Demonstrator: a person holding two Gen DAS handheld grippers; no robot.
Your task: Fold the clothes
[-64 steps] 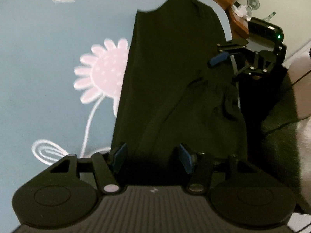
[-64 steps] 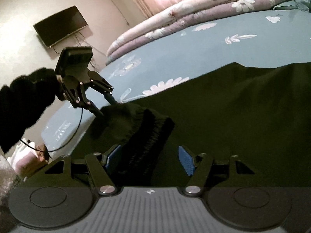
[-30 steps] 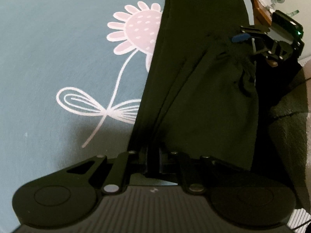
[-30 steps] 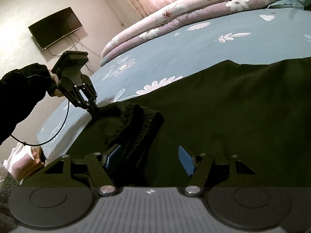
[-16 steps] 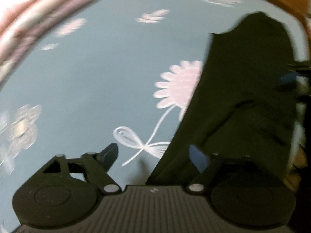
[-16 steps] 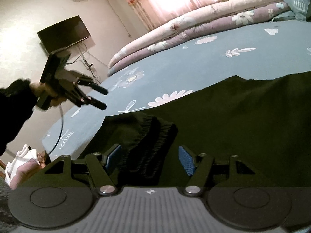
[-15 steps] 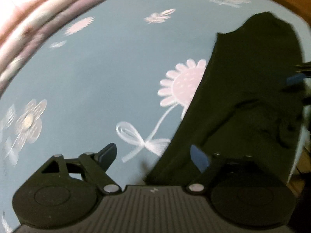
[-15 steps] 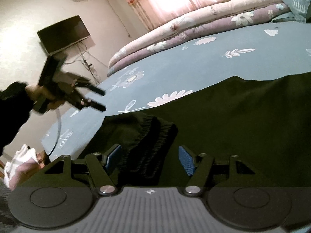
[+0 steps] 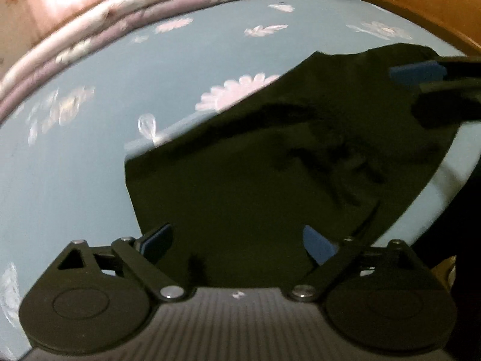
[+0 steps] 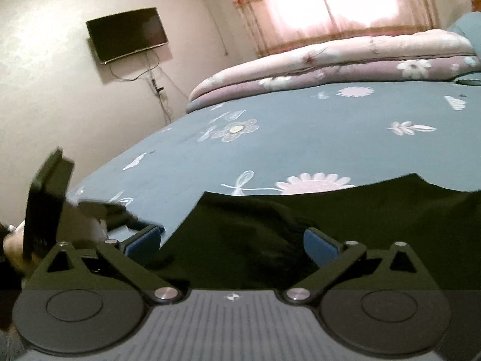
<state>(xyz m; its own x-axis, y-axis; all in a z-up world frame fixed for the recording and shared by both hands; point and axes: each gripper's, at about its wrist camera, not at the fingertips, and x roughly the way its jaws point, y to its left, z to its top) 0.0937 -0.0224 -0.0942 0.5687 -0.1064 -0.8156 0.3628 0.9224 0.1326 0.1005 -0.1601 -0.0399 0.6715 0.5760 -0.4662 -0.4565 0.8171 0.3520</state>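
1. Nearest to us in the left wrist view, the left tool [image 9: 237, 240] stands with its blue-padded fingers [image 9: 157, 237] spread wide and nothing between them; it hangs just over the near edge of the dark garment [image 9: 270, 165].
2. In the right wrist view, the right tool [image 10: 231, 242] is likewise spread apart and grips nothing; its pads sit over a rumpled, gathered part of the dark garment [image 10: 300, 225].
3. The garment lies spread on the bed [image 10: 300, 138], near the bed's edge, with its far edge crossing a pale pink daisy printed on the blue-grey sheet.
4. At the left of the right wrist view we see the left tool [image 10: 132, 221] from the side, blurred, low over the sheet just beside the garment's corner.
5. At the right of the left wrist view one blue pad of the right tool [image 9: 418, 73] shows over the garment's far end.
6. Further off, a rolled floral quilt [image 10: 345, 63] lies along the far side of the bed.
7. Beyond it we see a pink curtain [image 10: 330, 3] lit from behind, and a dark television [image 10: 126, 34] mounted on the wall.
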